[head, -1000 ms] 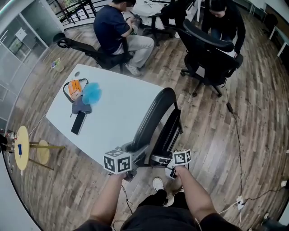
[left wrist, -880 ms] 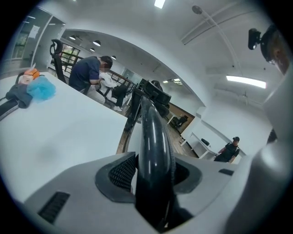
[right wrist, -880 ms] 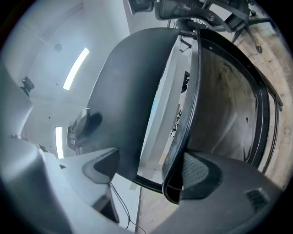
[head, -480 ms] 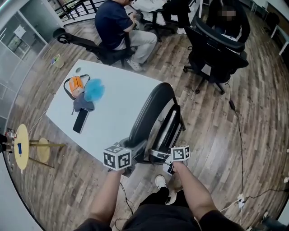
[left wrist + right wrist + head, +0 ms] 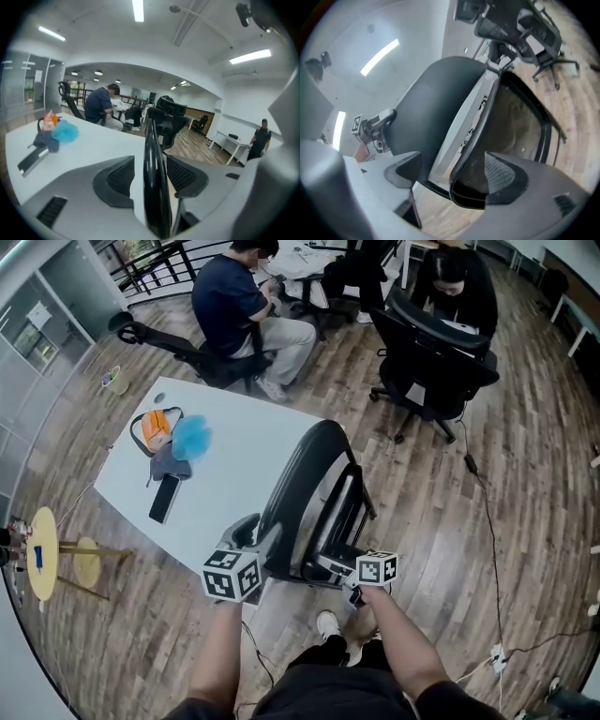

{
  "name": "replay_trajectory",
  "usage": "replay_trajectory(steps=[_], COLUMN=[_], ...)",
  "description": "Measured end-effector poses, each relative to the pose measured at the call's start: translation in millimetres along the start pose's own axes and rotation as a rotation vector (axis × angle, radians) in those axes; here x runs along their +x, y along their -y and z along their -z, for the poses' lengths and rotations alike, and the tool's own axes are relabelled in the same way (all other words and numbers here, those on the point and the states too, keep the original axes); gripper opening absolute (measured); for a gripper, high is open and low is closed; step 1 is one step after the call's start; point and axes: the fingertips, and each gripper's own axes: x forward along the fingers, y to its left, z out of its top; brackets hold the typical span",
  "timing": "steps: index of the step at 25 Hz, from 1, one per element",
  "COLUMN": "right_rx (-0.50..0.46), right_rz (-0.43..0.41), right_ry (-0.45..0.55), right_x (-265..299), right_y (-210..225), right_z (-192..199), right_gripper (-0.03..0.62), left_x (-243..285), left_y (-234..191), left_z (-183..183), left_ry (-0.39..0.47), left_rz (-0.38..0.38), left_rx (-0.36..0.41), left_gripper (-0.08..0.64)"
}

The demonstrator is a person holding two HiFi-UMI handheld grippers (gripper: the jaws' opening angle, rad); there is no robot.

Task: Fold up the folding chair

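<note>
Most of the fold looks done: the black folding chair (image 5: 314,484) stands on the wooden floor (image 5: 441,521) against the near right edge of the white table (image 5: 234,474). Its curved back and its seat are drawn close together, so that from the head view it reads as one narrow upright slab. A pale gap shows between the two panels in the right gripper view. By my judgement what is left is to press them flat together and then settle the chair somewhere. The left tool (image 5: 246,538) straddles the thin top edge of the back. Its jaws are opening, and the edge runs between the pads with space on either side, so it holds nothing. The right tool (image 5: 342,568) has its jaws set wide around the seat's lower rim, which lies against one pad; whether it actually squeezes I cannot tell. As for writing, nothing readable appears. The cube (image 5: 230,576) on each tool carries only black-and-white square markers, no brand shows on the chair, and the dark phone (image 5: 163,497) on the table is blank.
</note>
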Motion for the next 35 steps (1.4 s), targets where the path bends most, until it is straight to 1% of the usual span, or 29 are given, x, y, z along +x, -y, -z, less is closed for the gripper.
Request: replay_trajectory(steps=[2, 4, 5, 6, 8, 9, 11, 13, 14, 16, 17, 19, 21, 22, 23, 24, 26, 29, 33, 35], right_rx=[-0.067, -0.144, -0.188, -0.232, -0.306, -0.335, -0.395, -0.482, -0.539, -0.663, -0.721, -0.819, -0.881, -0.898, -0.907, -0.911, -0.904, -0.867, -0.858, -0.861], right_rz=[0.091, 0.159, 0.192, 0.228, 0.300, 0.336, 0.406, 0.480, 0.522, 0.604, 0.643, 0.713, 0.774, 0.800, 0.824, 0.845, 0.883, 0.932, 0.980, 0.987], right_ry=[0.083, 0.142, 0.164, 0.189, 0.249, 0.284, 0.364, 0.431, 0.451, 0.473, 0.487, 0.529, 0.568, 0.580, 0.589, 0.596, 0.618, 0.658, 0.641, 0.638], right_x=[-36, -75, -95, -114, -150, -167, -200, -232, -248, -280, -297, -331, -363, -379, -394, -409, -441, -483, -516, -532], right_y=[2, -3, -7, -10, -21, -28, -48, -72, -84, -105, -116, -138, -154, -158, -161, -162, -164, -170, -172, -177], right_z=[-15, -28, -34, -39, -49, -52, -56, -58, -60, -64, -66, -65, -58, -52, -45, -35, -14, 18, 58, 74], right_gripper=[0.416, 0.416, 0.416, 0.416, 0.416, 0.416, 0.416, 0.414, 0.414, 0.412, 0.395, 0.225, 0.119, 0.089, 0.038, 0.018, 0.015, 0.014, 0.014, 0.014], left_x=[-16, -31, -36, -38, -36, -33, -28, -28, -31, -43, -49, -61, -67, -70, -74, -78, -86, -100, -119, -128], left_y=[5, 17, 28, 43, 80, 101, 141, 178, 194, 218, 229, 247, 269, 282, 296, 311, 341, 379, 408, 420], left_z=[-12, -23, -31, -38, -46, -46, -37, -25, -22, -19, -17, -9, 1, 6, 11, 18, 37, 66, 100, 112], left_ry=[0.033, 0.090, 0.133, 0.180, 0.259, 0.280, 0.287, 0.291, 0.309, 0.366, 0.392, 0.413, 0.417, 0.420, 0.422, 0.419, 0.405, 0.380, 0.358, 0.351], left_rz=[-0.080, -0.151, -0.163, -0.153, -0.084, -0.037, 0.073, 0.167, 0.192, 0.199, 0.190, 0.164, 0.158, 0.166, 0.177, 0.190, 0.212, 0.221, 0.206, 0.202], left_rx=[0.087, 0.158, 0.175, 0.182, 0.185, 0.184, 0.166, 0.128, 0.111, 0.090, 0.084, 0.086, 0.112, 0.125, 0.129, 0.124, 0.109, 0.119, 0.127, 0.130], left_gripper=[0.202, 0.202, 0.202, 0.201, 0.201, 0.201, 0.201, 0.193, 0.169, 0.097, 0.073, 0.024, 0.013, 0.006, 0.006, 0.006, 0.006, 0.006, 0.006, 0.006])
